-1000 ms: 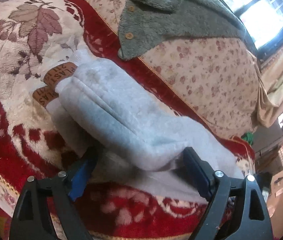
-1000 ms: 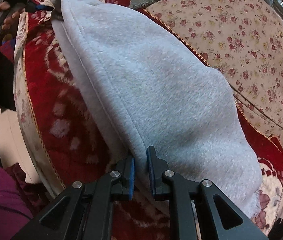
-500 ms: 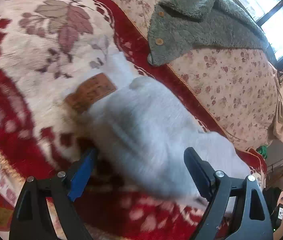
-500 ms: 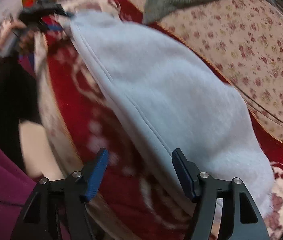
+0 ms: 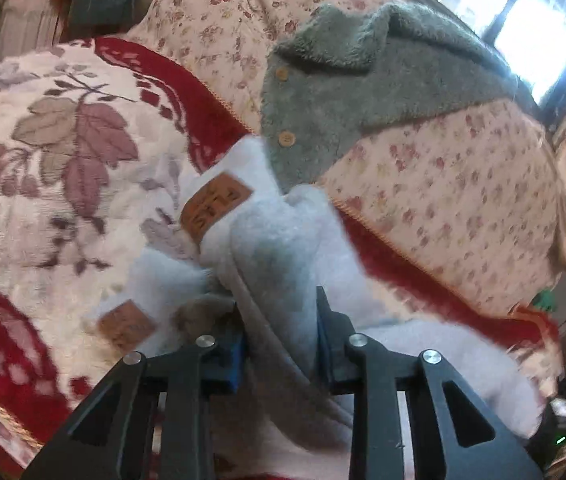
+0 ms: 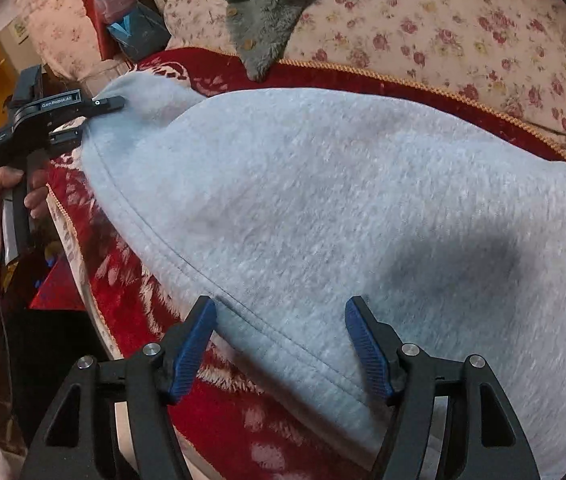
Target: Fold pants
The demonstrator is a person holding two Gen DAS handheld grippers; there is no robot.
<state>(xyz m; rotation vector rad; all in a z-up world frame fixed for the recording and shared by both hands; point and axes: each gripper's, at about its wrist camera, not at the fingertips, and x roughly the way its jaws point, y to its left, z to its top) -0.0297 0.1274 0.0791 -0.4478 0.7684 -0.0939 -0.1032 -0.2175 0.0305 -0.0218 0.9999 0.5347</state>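
Closing on the pants' cuff end, left gripper secures a fold corner; right gripper gapes empty over the pants' seam.

The left hand-held gripper is closing on the pants; the right hand-held gripper has let go.

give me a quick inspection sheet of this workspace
surface: red and cream floral blanket over a sofa seat
job's things: light grey pants laid along the seat, brown patch at the cuff end
clutter: grey fleece jacket on the flowered backrest
grippers: left gripper closing on bunched pants fabric; right gripper open above the hem
cables: nothing seen
surroundings: bright window, hand on the left gripper's handle
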